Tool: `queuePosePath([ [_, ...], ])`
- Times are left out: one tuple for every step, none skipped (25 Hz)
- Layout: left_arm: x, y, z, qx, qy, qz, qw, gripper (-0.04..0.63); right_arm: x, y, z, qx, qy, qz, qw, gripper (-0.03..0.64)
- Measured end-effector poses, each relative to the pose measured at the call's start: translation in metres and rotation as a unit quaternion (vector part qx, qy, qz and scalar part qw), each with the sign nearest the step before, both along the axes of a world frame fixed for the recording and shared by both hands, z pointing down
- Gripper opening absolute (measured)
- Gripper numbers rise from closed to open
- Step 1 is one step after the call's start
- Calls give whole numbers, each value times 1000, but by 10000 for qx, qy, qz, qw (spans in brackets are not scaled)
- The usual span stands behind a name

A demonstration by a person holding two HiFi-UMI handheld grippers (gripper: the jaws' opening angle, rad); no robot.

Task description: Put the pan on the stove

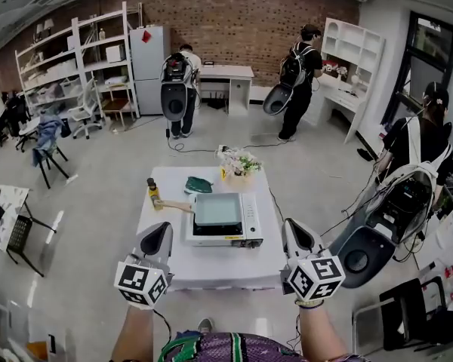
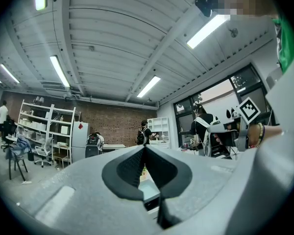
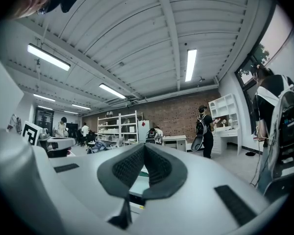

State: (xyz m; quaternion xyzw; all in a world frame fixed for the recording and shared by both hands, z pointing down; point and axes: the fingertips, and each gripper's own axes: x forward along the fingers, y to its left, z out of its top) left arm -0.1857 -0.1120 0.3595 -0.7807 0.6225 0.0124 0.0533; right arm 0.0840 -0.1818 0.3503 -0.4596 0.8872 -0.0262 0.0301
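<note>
The pan (image 1: 217, 208), square with a wooden handle (image 1: 174, 206) pointing toward the left of the frame, is seated on top of the stove (image 1: 225, 237). The stove is positioned at the centre of the white table (image 1: 211, 271), in the middle of the head view. A small bottle (image 1: 152, 191) is located just beside the end of the handle. A green cloth (image 1: 198, 185) and a bunch of flowers (image 1: 240, 162) are placed behind the stove, toward the table's far edge.

The left gripper (image 1: 164, 228) is held at the lower left of the frame, above the near left part of the table and apart from the stove. Its jaws are closed tip to tip, and nothing is gripped between them (image 2: 144, 148). The right gripper (image 1: 293, 226) is held at the lower right, near the stove's right front corner but not touching it. Its jaws are likewise brought together at the tips and are empty (image 3: 143, 146). Through the narrow gap below each pair of pads, part of the stove and pan is visible.
</note>
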Motion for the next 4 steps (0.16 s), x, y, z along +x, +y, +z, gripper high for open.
queuePosePath([
  [0,-1,1,2,-10,-1,10000,17,0,0,1,4,4,-3,10000,2],
  [0,-1,3,6,-23,0,10000,17,-1,-1,3,7,6,-6,10000,2],
  [0,-2,5,9,-39,3,10000,17,-1,-2,5,10,7,-8,10000,2],
  [0,-3,6,13,-55,6,10000,17,-1,-2,6,12,7,-10,10000,2],
])
